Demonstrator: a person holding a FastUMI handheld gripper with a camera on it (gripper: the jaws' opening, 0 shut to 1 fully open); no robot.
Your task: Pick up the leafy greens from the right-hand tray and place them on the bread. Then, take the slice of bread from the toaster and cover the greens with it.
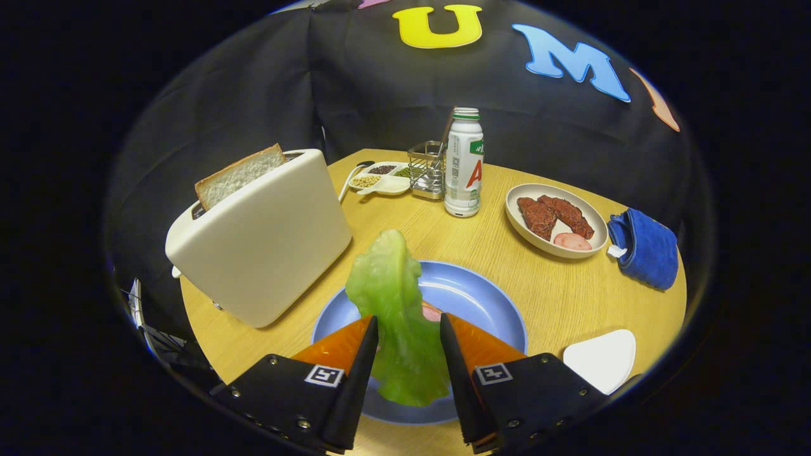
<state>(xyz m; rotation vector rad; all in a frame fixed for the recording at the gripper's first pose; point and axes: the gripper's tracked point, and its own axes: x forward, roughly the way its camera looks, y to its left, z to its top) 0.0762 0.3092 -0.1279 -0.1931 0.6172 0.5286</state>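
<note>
A green lettuce leaf (396,304) stands pinched between my two fingers, its top reaching forward past the fingertips. My gripper (408,320) is shut on it, hovering over the blue plate (488,304). A small pink bit (431,311) shows on the plate just behind the leaf; whatever else lies on the plate is hidden by the leaf and the fingers. To the left stands a cream toaster (260,240) with a slice of bread (237,174) sticking out of its slot. A white tray (602,358) lies to the right of the fingers.
Beyond the plate stand a white bottle (464,164), a wire rack (426,168) and a divided dish of seeds (380,180). A beige plate with meat slices (554,218) and a blue cloth (646,247) lie at the right. The round wooden table (557,297) ends near the cloth.
</note>
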